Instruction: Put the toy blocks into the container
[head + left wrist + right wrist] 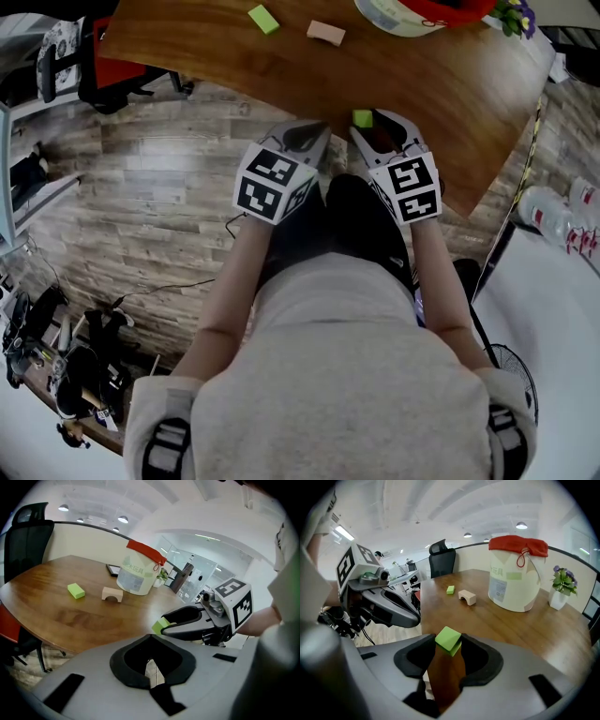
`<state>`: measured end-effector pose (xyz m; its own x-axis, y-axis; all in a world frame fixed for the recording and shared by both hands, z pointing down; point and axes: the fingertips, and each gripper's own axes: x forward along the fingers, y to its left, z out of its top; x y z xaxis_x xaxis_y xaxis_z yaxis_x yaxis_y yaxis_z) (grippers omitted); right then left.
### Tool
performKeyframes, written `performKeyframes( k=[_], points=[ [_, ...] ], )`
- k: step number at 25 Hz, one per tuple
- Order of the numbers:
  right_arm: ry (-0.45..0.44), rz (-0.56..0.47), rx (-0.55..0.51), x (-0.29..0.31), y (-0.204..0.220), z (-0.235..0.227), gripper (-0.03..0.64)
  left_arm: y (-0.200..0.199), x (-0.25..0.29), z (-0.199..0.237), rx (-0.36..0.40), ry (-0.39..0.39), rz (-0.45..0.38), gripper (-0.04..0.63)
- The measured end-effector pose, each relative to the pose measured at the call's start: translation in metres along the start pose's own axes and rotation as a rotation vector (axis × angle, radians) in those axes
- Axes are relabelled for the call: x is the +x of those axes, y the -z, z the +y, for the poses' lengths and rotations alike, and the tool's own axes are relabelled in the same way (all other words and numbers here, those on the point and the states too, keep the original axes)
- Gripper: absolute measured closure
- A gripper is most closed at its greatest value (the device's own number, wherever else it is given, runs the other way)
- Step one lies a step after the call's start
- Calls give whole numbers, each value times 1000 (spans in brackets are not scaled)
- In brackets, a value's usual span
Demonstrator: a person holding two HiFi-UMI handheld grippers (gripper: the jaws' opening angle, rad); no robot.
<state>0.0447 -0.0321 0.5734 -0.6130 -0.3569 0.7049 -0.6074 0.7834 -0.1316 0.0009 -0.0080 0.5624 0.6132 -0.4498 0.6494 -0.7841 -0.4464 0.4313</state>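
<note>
Grey shirt point(347, 394) is filling the bottom, arms point(225, 291) reaching forward and down. Right gripper point(364, 127) fingers point(479, 660) are squeezing the green block point(448, 639) at the tabletop point(281, 66) edge, center frame. Left gripper point(151, 666) fingers point(126, 663) are touching, holding nothing.

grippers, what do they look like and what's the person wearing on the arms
The left gripper and the right gripper look alike: smooth grey shells with black padding lining the jaws. Each carries a white cube with black square markers at the back. The person wears a light short-sleeved top, with black straps at the shoulders.
</note>
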Motion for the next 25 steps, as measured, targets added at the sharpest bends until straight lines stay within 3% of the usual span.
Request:
performKeyframes(
  k=[10, 18, 25],
  points=[
    [59, -107, -8, -17, -57, -18, 434, -46, -6, -4, 125, 6, -49, 583],
    [98, -176, 20, -37, -96, -32, 434, -90, -11, -15, 147, 20, -139, 583],
    [141, -264, -34, -59, -144, -47, 434, -136, -18, -20, 185, 12, -228, 583]
  ],
)
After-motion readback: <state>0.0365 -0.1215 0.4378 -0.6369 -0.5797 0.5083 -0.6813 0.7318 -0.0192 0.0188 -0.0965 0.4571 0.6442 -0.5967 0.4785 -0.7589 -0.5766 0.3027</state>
